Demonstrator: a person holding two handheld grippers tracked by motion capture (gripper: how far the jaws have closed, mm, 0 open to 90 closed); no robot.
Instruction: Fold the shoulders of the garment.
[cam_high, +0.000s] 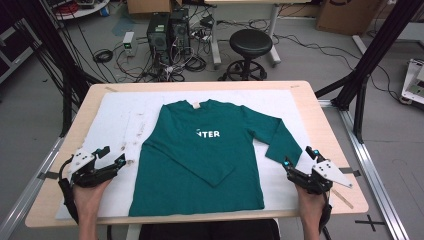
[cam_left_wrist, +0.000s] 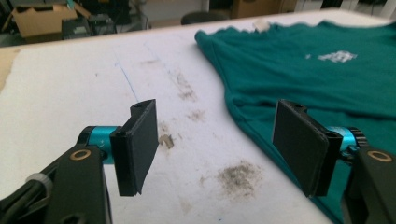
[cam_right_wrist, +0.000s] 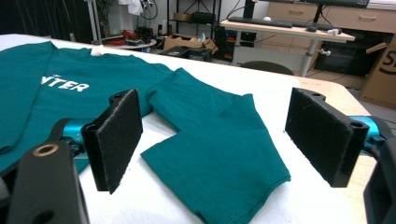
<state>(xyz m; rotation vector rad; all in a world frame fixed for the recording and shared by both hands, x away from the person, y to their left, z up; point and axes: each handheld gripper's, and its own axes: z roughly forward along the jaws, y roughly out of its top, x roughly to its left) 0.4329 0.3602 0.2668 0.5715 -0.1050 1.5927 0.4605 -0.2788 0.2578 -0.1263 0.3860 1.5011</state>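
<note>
A dark green long-sleeved shirt (cam_high: 200, 160) with white lettering lies flat, front up, on a white cloth. One sleeve is folded across its body. The other sleeve (cam_high: 277, 140) bends out to the right, its cuff (cam_right_wrist: 224, 163) lying on the cloth. My left gripper (cam_high: 113, 155) rests low at the front left, just beside the shirt's left edge (cam_left_wrist: 238, 107). In the left gripper view it (cam_left_wrist: 219, 149) stands open over stained cloth with nothing between the pads. My right gripper (cam_high: 297, 156) stands open at the front right, its jaws (cam_right_wrist: 215, 140) framing the cuff without touching it.
The white cloth (cam_high: 115, 120) covers most of the wooden table (cam_high: 330, 130) and carries dirt marks (cam_left_wrist: 238, 175) left of the shirt. Beyond the far edge stand a black stool (cam_high: 250, 45) and computer towers (cam_high: 167, 30). Black frame posts rise at both sides.
</note>
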